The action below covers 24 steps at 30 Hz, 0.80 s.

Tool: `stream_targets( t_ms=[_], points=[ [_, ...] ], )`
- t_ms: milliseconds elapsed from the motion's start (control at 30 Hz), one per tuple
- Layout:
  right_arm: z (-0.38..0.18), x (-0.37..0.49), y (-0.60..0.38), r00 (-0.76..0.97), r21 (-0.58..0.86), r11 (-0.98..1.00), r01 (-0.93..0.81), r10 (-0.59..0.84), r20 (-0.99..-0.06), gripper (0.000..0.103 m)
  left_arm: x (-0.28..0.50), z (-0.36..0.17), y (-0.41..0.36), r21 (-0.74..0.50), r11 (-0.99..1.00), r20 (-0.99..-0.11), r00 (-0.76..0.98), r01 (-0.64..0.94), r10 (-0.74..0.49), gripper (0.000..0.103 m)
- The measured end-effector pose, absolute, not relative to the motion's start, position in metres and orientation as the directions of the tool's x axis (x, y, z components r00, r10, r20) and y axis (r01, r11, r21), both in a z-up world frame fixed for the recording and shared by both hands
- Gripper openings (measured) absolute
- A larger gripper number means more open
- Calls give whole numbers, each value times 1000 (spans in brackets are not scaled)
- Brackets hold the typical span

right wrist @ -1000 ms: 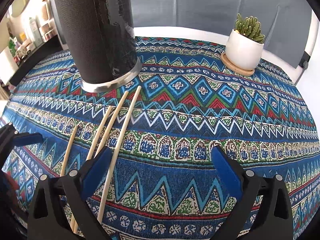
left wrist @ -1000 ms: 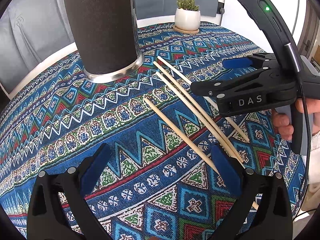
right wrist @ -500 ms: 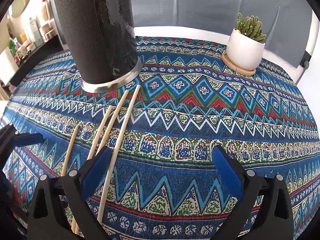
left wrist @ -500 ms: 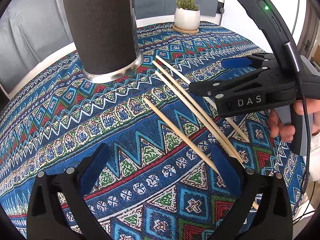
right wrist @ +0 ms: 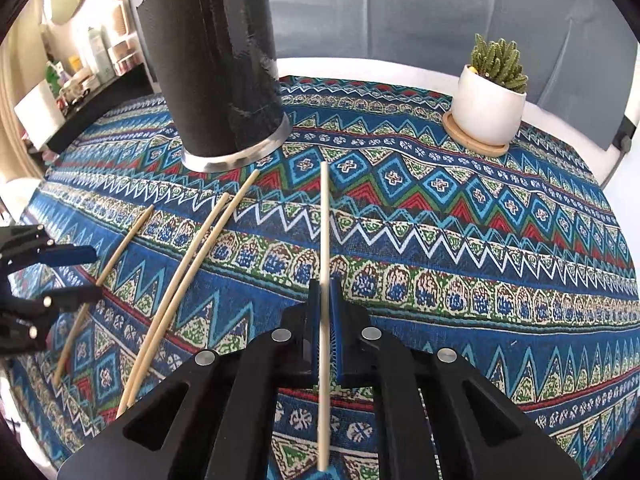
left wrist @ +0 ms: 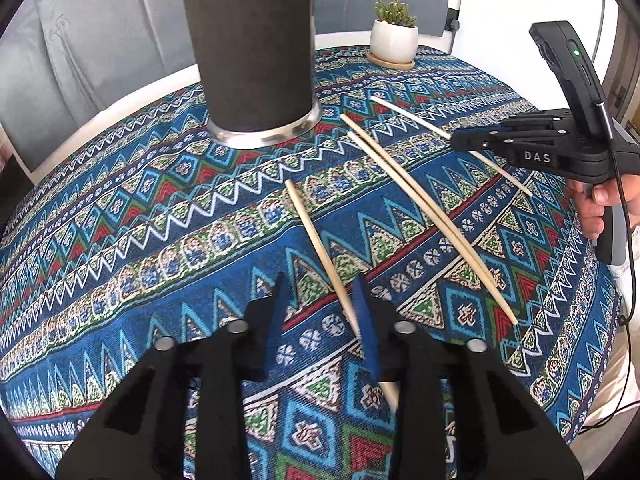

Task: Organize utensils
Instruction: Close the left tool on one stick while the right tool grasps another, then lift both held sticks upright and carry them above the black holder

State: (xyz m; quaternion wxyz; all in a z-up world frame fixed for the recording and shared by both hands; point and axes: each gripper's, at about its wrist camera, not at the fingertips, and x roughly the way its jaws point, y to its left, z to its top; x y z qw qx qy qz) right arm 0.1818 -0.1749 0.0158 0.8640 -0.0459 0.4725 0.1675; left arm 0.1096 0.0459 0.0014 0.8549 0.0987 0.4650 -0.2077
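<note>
The right gripper [right wrist: 326, 320] clamps one pale wooden chopstick [right wrist: 325, 240] over the patterned tablecloth [right wrist: 480, 248]. The left gripper [left wrist: 320, 316], jaws half-open, straddles another chopstick [left wrist: 316, 240] lying nearer. Likely next: lifting each into the tall black mesh holder [right wrist: 216, 80] at the far side.

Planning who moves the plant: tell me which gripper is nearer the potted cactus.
Right. The potted cactus lies ahead-right of the right gripper; the left gripper sits farther, across the loose chopsticks.

holder [left wrist: 250, 48] top cut off, chopstick [left wrist: 362, 330] end blurred — hidden
</note>
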Motion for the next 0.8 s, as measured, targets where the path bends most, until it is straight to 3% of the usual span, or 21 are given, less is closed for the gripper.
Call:
stream_targets(
  t_ms=[33, 67, 433, 800],
  points=[
    [16, 180, -179, 492, 95, 938, -334, 259, -831, 5, 110, 2, 52, -35, 901, -841, 475, 432, -260, 7],
    [16, 178, -183, 491, 109, 939, -326, 267, -830, 5, 111, 2, 59, -55, 908, -845, 465, 415, -263, 5],
    [41, 157, -226, 555, 207, 940, -269, 328, -765, 5, 103, 14, 108, -169, 935, -836, 458, 311, -303, 5],
    [83, 159, -230, 623, 188, 934, -305, 345, -702, 5, 130, 78, 147, -191, 950, -723, 619, 248, -307, 5]
  ],
)
